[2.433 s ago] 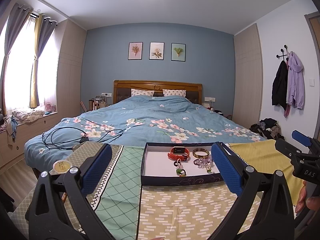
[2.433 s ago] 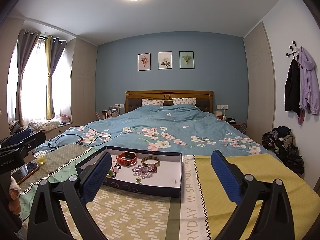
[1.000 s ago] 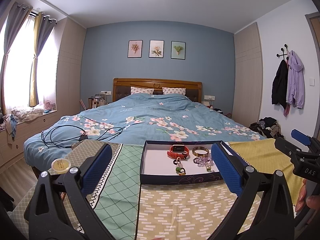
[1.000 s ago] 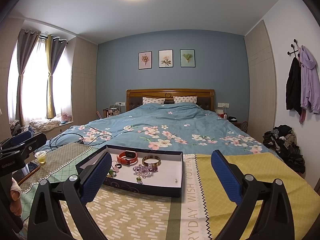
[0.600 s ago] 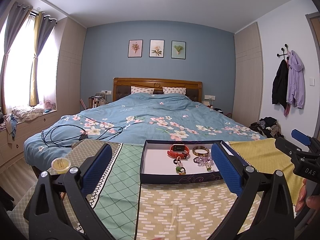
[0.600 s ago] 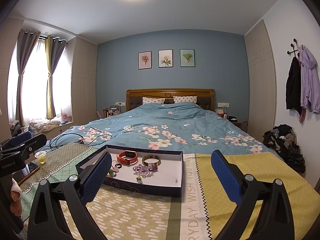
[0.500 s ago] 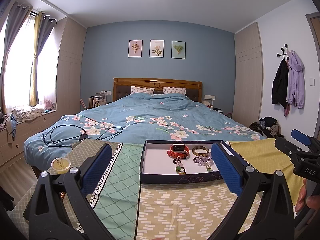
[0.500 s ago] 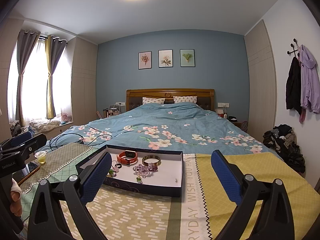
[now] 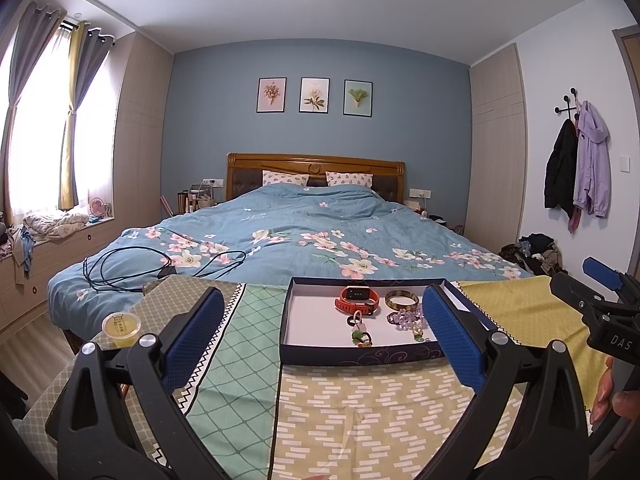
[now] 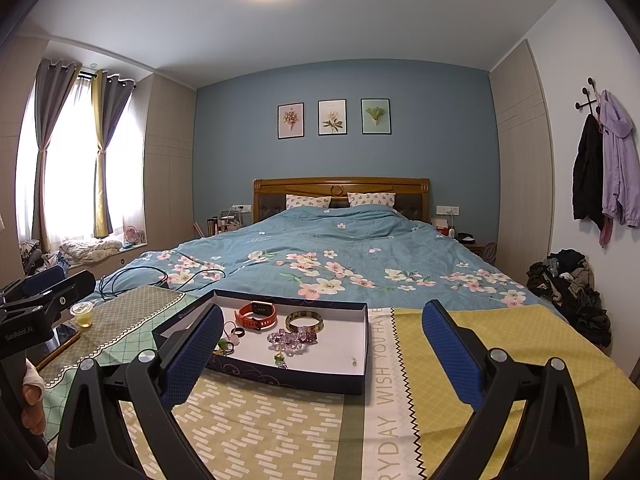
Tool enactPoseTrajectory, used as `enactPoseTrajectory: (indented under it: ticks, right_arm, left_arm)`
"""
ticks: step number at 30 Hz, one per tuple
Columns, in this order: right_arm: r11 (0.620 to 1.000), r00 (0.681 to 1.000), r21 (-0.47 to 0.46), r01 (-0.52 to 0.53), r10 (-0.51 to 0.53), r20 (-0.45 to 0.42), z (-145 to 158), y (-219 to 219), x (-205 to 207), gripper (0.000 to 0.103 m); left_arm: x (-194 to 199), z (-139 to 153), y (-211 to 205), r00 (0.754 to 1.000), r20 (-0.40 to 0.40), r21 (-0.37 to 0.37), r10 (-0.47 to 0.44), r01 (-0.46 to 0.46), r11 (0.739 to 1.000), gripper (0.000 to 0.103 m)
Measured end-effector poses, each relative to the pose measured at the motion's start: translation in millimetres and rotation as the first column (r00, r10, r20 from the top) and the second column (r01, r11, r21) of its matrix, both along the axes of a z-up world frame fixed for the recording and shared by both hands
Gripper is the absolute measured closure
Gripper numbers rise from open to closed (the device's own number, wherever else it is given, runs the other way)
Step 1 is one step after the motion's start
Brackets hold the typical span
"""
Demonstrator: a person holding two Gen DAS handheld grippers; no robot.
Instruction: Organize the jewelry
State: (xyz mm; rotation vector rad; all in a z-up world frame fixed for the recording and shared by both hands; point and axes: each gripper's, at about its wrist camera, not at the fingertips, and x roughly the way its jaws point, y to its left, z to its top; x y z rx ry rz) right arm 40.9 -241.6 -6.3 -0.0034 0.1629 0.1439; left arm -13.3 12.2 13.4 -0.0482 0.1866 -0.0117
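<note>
A dark blue box with a white floor lies on the patterned cloth ahead of both grippers. Inside it are an orange watch, a gold bangle, purple beads, small rings and green trinkets. My left gripper is open, held back from the box with nothing between its blue pads. My right gripper is open too, hanging short of the box's near edge.
A small cup of yellow liquid stands on the cloth at the left, with a phone near it. Black cables lie on the blue flowered bed behind. Clothes are piled on the floor at right.
Both views have barely shifted; the box sits a touch higher in the left wrist view. The jewelry and both grippers stay as they were.
</note>
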Motion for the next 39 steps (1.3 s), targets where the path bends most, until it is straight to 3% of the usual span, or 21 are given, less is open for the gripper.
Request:
enactPoseTrajectory:
  ticks: [39]
  right_arm:
    - [1.000,1.000,0.002,-0.003,0.003,-0.005,-0.9,1.6,3.7,0.007]
  left_arm:
    - [1.0,-2.9,-1.6,1.000,-0.011,-0.002,-0.002,0.002,1.000,0.005]
